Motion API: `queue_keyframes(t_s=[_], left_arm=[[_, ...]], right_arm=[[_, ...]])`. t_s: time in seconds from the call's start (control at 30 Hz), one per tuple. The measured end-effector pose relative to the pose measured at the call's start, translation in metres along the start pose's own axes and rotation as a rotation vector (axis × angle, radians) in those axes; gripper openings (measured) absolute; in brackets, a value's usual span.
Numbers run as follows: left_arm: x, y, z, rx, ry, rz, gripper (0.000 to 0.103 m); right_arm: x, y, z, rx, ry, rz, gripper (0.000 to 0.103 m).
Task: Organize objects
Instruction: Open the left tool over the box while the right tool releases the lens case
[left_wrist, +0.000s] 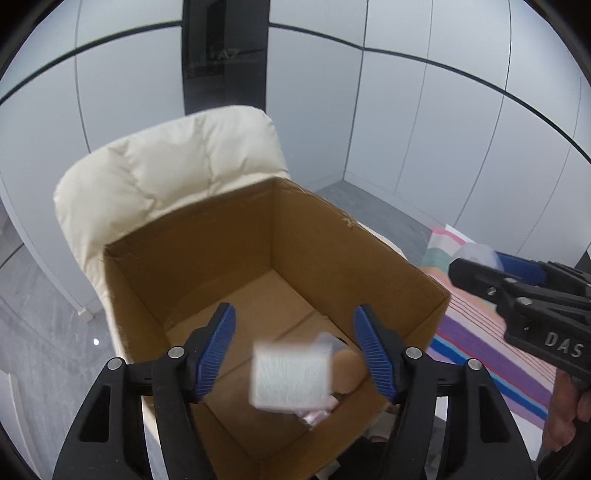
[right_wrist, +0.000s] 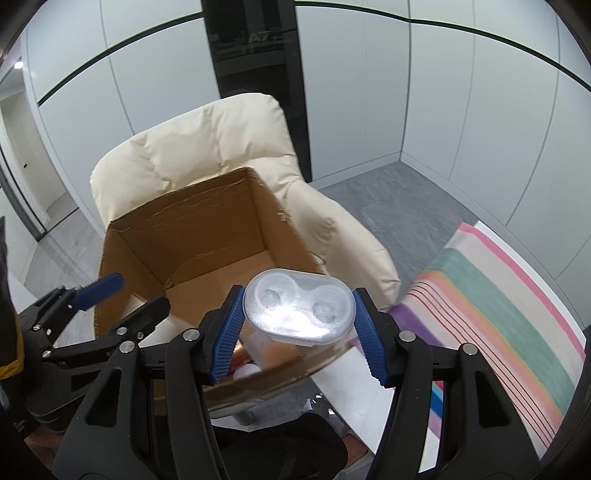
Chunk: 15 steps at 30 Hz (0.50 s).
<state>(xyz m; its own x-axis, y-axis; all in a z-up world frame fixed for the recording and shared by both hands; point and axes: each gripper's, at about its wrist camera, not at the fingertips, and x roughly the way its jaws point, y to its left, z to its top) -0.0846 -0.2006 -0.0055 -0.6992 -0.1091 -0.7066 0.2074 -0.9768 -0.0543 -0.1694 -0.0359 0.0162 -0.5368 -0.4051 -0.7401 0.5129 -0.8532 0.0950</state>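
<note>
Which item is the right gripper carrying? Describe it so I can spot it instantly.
Start at the cream armchair with the open cardboard box on its seat. At the box's near rim, the right gripper clamps a clear plastic container between its blue pads. Its frosted oval lid with two round dimples sets it apart from the blurred white block over the box.

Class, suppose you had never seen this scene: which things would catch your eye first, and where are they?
The open cardboard box dominates, resting on a cream padded armchair. A blurred white packet shows between the open jaws of the left hand-held gripper, above the box's inside. The right hand-held gripper clamps a clear plastic container over the box's near edge, with a bright striped cloth to the right.
</note>
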Motion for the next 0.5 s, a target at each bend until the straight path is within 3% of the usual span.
queue_keyframes(t_s=[0.07,0.2,0.5], left_arm=[[-0.003,0.009,0.0,-0.011,-0.006,0.011,0.074],[-0.009,0.033,-0.002,-0.067,-0.019,0.059,0.099],[-0.015,0.073,-0.008,-0.139,-0.014,0.143,0.103]], right_arm=[[0.003,0.009,0.001,-0.01,0.005,0.011,0.061],[0.008,0.026,0.004,-0.034,0.007,0.028,0.061],[0.019,0.062,0.007,-0.081,0.026,0.065,0.061]])
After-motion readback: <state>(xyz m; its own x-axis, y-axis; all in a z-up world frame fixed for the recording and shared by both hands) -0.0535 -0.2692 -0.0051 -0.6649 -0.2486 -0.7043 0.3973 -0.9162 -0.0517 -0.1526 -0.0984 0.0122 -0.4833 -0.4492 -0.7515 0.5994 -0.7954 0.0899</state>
